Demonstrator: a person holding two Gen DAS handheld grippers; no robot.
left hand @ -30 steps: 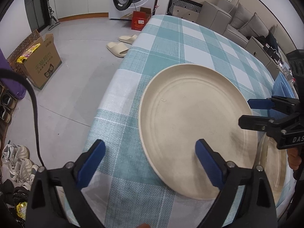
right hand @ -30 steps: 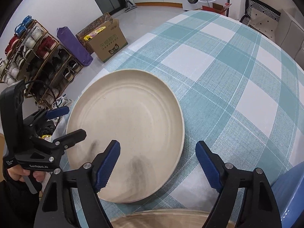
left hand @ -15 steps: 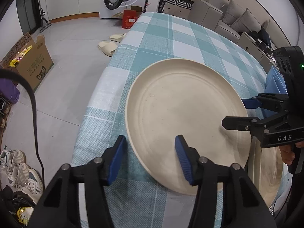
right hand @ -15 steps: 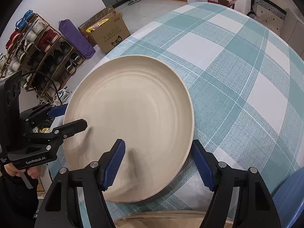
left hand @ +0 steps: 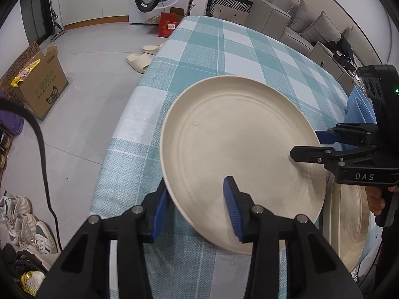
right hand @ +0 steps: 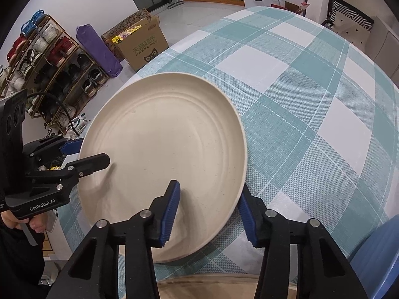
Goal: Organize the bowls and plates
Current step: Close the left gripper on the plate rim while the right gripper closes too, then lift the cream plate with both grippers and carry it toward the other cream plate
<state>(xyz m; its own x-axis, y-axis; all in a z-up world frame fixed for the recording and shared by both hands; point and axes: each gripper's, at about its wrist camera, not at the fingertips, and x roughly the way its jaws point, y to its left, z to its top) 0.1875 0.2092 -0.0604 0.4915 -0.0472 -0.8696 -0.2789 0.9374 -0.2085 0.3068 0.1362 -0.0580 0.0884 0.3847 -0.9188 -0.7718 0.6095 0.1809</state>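
Observation:
A large cream plate (left hand: 239, 149) lies on the teal checked tablecloth (left hand: 224, 49), near the table's edge. My left gripper (left hand: 195, 186) straddles the plate's near-left rim, its jaws closing: one blue pad sits against the outer edge and the other rests on the inner surface. From the opposite side, my right gripper (right hand: 209, 189) takes the rim the same way, its jaws closing too, with one pad inside the plate (right hand: 162, 149) and one outside. Each view shows the other gripper side-on, one finger above the rim and one below.
A second cream plate (left hand: 349, 224) lies partly under the first, by the right hand. A blue dish (left hand: 359, 107) sits beyond it. The table edge drops to the floor on the left, with a cardboard box (left hand: 37, 84), slippers (left hand: 137, 61) and shoes below.
Both grippers' jaws have come together from wide open until their pads bracket the plate's rim. Neither hand has shifted much, and the plate stays where it was.

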